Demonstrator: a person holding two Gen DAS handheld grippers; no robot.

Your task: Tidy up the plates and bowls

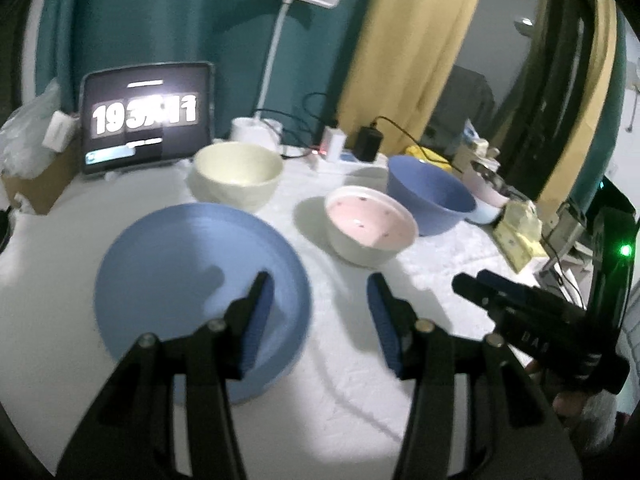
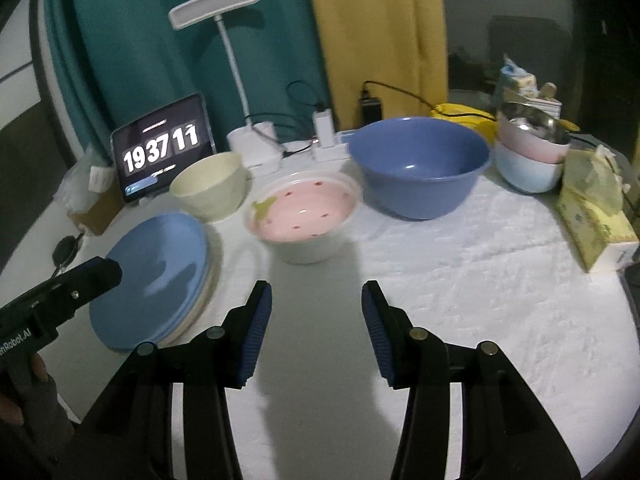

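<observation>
Both your left gripper (image 1: 320, 312) and right gripper (image 2: 316, 320) hover half open, fingers empty, above the tabletop (image 2: 460, 280); blue plates (image 2: 152, 272) sit stacked lower left, bowls (image 2: 304, 216) loose at centre, awaiting nesting.

Five bowls (image 2: 420, 164), two stacked plates (image 2: 152, 276).

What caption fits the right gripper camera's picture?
Empty, open right gripper above white table, facing pink bowl, big blue bowl, cream bowl and blue plates.
</observation>
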